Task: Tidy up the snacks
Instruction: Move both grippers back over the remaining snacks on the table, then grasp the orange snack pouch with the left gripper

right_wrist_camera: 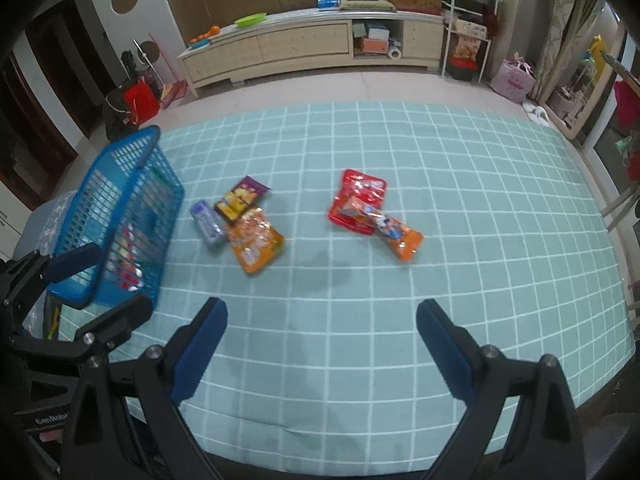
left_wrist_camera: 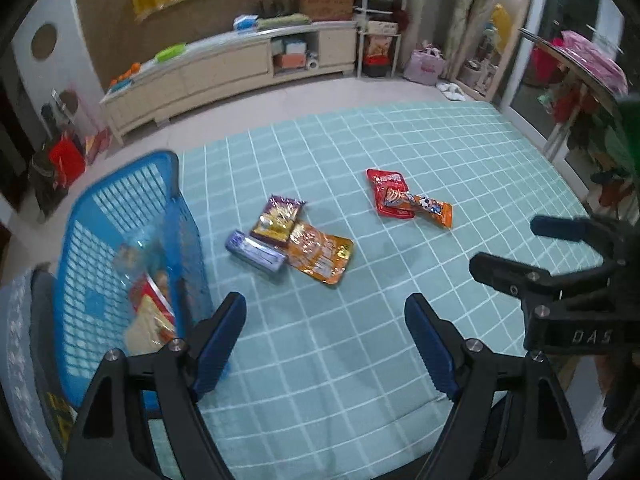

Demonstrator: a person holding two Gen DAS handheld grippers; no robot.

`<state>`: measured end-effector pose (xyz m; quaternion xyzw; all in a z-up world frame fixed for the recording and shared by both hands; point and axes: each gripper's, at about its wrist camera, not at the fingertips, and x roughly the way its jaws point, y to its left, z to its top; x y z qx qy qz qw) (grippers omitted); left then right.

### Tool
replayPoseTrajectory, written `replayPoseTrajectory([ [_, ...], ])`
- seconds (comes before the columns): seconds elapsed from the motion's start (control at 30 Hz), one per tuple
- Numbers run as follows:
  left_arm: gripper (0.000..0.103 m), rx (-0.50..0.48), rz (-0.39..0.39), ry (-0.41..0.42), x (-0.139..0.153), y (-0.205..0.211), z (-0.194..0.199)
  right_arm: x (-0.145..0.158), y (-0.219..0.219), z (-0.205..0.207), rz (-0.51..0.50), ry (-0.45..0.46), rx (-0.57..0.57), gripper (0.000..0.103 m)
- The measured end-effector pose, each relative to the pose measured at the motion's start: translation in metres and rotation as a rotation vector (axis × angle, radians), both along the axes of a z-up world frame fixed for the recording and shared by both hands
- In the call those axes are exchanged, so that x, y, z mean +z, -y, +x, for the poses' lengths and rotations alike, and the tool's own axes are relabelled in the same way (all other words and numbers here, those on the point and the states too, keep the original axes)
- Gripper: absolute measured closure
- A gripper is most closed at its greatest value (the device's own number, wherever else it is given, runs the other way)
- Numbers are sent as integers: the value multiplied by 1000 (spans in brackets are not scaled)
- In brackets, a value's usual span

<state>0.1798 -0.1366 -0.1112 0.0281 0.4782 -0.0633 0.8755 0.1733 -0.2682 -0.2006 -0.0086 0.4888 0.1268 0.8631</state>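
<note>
Five loose snack packets lie on the pale green cloth with the white grid (left_wrist_camera: 360, 152) that covers the bench. They form two groups, well apart from each other.

Group one, just beside the blue slatted plastic basket (left_wrist_camera: 100, 216):
- a purple and yellow foil packet (left_wrist_camera: 278, 220);
- a lavender wrapped bar (left_wrist_camera: 256, 255), touching the purple packet's near edge;
- a flat orange foil pouch (left_wrist_camera: 320, 255), touching both of the above.

Group two, nearer the middle of the cloth:
- a red foil pouch (left_wrist_camera: 390, 194);
- a slim orange stick packet (left_wrist_camera: 430, 208), lying across the red pouch's near corner.

The basket stands at the left edge of the cloth. It already contains a clear bottle (left_wrist_camera: 132, 256) and several red and cream packets (left_wrist_camera: 154, 312); their details are blurred.

My left fingers (left_wrist_camera: 325, 340) are spread wide with nothing between them, above bare cloth, with the basket wall just beside the left pad. My right fingers (right_wrist_camera: 322, 342) are likewise spread wide with nothing between them, above bare cloth short of both groups. Neither pair touches any packet.

A long cream cabinet (right_wrist_camera: 312, 46) stands on the floor beyond the bench.
</note>
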Motion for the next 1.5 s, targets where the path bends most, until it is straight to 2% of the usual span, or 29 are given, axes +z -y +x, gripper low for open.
replayPoseTrajectory([
  [0.13, 23, 48, -32, -39, -13, 7, 12, -11, 13, 11, 3, -26, 4, 6],
  [0.43, 23, 155, -24, -100, -40, 20, 43, -25, 31, 42, -14, -42, 22, 6],
  [0.6, 23, 205, -55, -142, -56, 22, 63, -39, 35, 69, -20, -85, 29, 6],
  [0.73, 18, 244, -53, -171, -69, 21, 79, -47, 34, 87, -20, -102, 40, 6],
  [0.87, 12, 323, -68, -220, -86, 13, 96, -58, 30, 108, -35, -124, 54, 6],
  [0.97, 12, 395, -87, -247, -99, 3, 107, -65, 26, 119, -64, -127, 70, 6],
  [1.13, 12, 511, -162, -287, -120, -11, 122, -78, 21, 135, -88, -132, 97, 6],
  [1.4, 7, 602, -116, -274, -136, -20, 139, -88, 21, 142, -87, -140, 108, 6],
  [1.5, 7, 623, -67, -303, -145, -23, 146, -89, 24, 140, -83, -141, 105, 6],
])
